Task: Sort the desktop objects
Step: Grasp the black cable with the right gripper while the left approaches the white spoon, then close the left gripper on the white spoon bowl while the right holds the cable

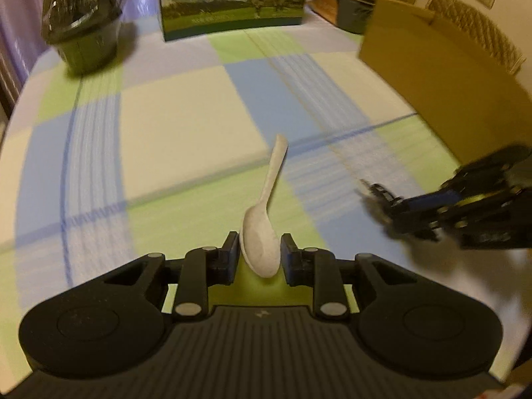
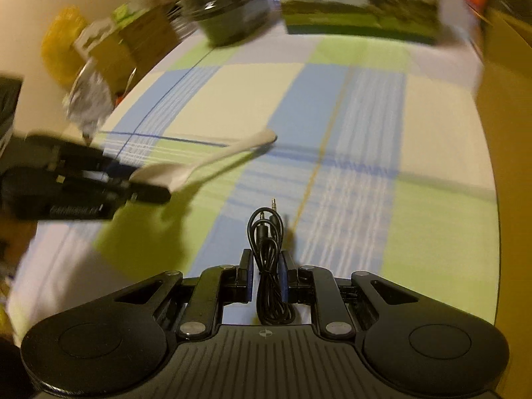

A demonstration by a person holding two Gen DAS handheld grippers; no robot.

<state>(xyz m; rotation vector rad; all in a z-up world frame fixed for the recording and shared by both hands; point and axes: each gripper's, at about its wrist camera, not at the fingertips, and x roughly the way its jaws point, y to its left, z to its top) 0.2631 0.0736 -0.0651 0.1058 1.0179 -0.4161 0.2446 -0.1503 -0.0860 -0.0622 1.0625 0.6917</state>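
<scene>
1. While our left gripper clamps the white spoon by its bowl, the handle points straight ahead over the checked tablecloth.
2. Our right gripper pinches a coiled black audio cable.
3. Rightmost, the cardboard box stands nearer our right; open cloth lies between.

White spoon, black cable, tablecloth checked blue, green and cream.

A checked tablecloth carries a milk carton, black bowls and a cardboard box.
</scene>
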